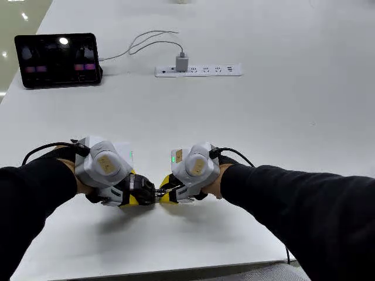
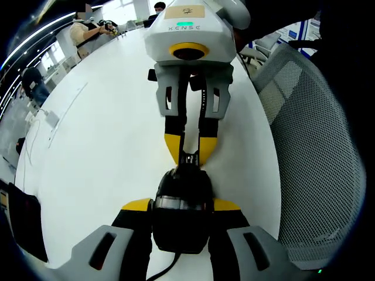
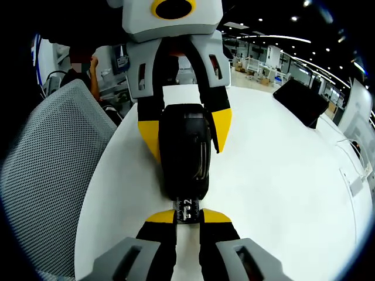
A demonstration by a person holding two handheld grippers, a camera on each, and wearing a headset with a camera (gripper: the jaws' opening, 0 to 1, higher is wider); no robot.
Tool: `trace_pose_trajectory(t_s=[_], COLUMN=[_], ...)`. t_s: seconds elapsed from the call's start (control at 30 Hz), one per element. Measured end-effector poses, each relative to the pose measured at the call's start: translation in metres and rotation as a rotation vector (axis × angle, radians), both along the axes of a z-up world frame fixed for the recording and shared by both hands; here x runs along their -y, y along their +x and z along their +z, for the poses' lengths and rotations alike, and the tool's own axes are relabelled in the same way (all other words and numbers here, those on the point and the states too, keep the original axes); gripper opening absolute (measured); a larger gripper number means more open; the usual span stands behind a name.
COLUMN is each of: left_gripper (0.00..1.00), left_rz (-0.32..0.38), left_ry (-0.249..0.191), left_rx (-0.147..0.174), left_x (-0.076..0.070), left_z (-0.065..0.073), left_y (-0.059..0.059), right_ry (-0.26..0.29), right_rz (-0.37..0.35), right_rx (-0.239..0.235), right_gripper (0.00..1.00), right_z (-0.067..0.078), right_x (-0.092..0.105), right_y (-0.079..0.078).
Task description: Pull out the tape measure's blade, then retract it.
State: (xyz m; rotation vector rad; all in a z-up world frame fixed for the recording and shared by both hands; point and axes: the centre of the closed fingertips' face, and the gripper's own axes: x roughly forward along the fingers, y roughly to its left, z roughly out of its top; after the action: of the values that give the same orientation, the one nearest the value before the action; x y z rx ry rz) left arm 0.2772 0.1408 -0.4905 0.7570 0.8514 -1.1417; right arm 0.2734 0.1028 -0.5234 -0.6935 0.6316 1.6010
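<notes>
Left gripper (image 2: 181,205) jaws clamped on tape measure (image 2: 183,228) case, near table (image 1: 246,117) front edge; right gripper (image 3: 187,219) jaws closed tight on blade (image 3: 187,206) tip, barely drawn. Risk: thin tip slipping from pinch under spring pull, blade snapping back

Head view: the left tool (image 1: 139,192) covers most of the tape measure (image 1: 147,189). Right gripper view: the right tool (image 3: 187,218) clamps the blade (image 3: 187,206), concealing its end hook. The tablet (image 1: 57,60) screen content is too blurred to read.
</notes>
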Motion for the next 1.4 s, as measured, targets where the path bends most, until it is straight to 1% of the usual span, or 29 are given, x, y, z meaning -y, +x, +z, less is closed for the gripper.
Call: trace_pose_trajectory(t_s=[1.4], left_gripper=[0.31], left_rz=[0.004], left_ry=[-0.001], left_rx=[0.004], left_x=[0.0], left_z=[-0.001], left_y=[0.001], right_ry=[-0.01], right_rz=[-0.011], right_rx=[-0.002], right_gripper=[0.11], right_z=[0.001], right_x=[0.02], right_y=[0.004])
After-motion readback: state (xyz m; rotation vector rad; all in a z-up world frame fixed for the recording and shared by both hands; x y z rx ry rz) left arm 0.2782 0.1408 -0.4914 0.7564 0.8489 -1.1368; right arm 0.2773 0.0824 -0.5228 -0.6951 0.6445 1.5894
